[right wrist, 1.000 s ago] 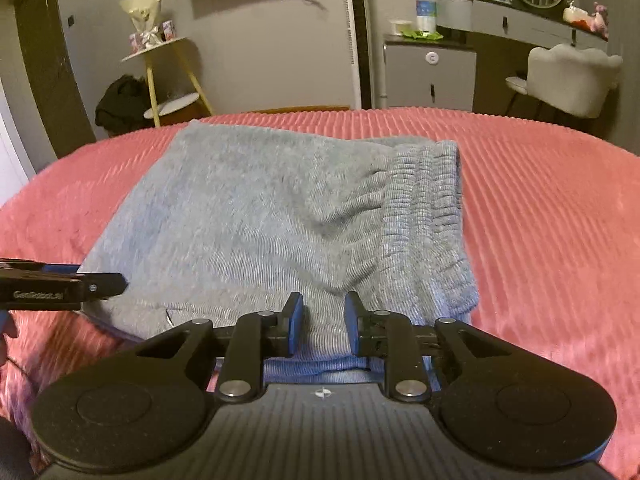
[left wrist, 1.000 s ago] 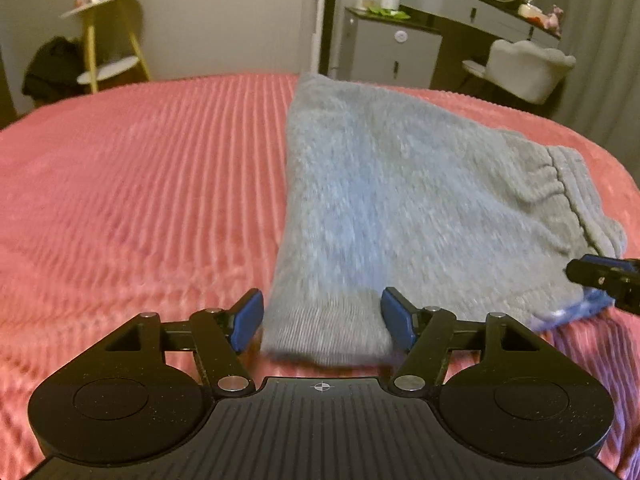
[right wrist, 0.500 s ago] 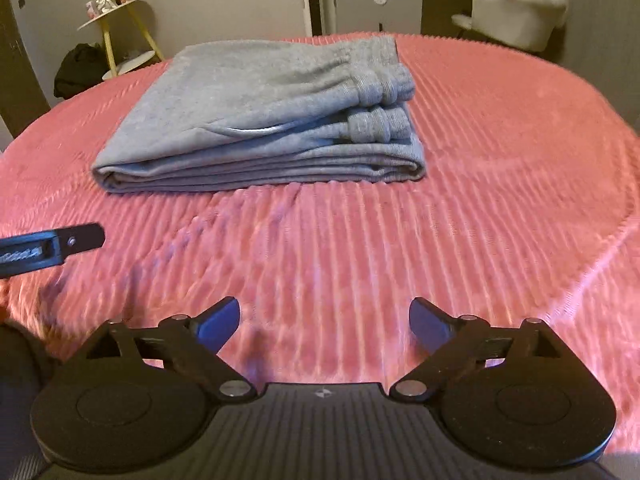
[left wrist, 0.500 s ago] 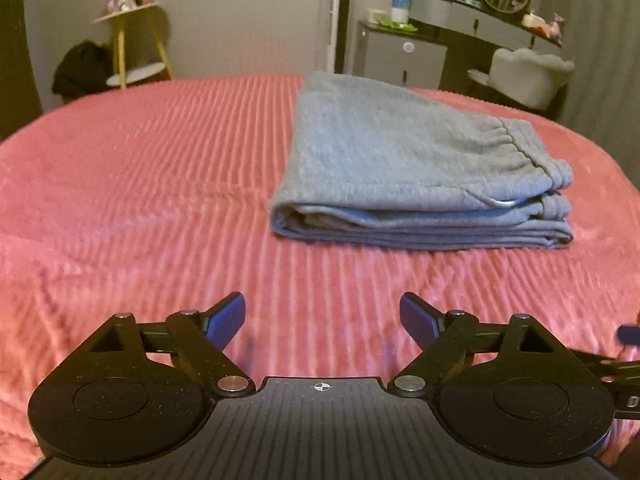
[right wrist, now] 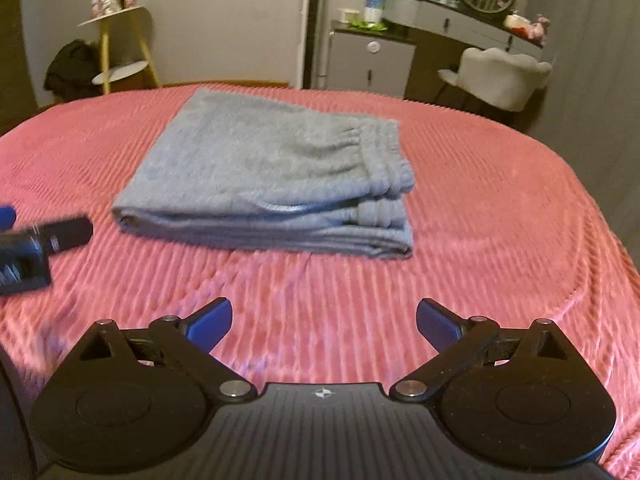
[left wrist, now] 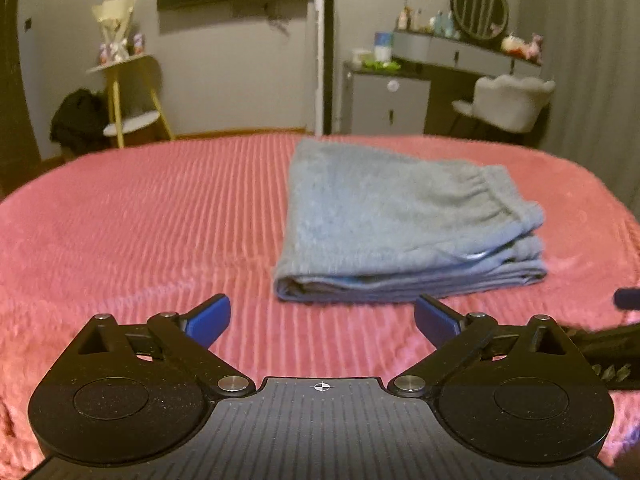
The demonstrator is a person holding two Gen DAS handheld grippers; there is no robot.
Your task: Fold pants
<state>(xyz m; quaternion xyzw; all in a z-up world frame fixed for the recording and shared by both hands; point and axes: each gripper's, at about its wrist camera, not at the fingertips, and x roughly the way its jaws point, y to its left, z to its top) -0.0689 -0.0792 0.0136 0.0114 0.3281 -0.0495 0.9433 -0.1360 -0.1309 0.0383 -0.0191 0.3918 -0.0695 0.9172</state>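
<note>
Left tongs (left wrist: 322, 318) and right tongs (right wrist: 324, 320): both released, blue-padded jaws spread wide, holding nothing, above the bed. Folded grey knit pants (right wrist: 272, 184) lie ahead, apart from both, on the pink ribbed bedspread (right wrist: 500, 220).

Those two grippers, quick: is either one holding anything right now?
Left gripper: open, holding nothing, short of the folded pants.
Right gripper: open, holding nothing.

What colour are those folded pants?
Grey pants, clearest in the right wrist view.
</note>
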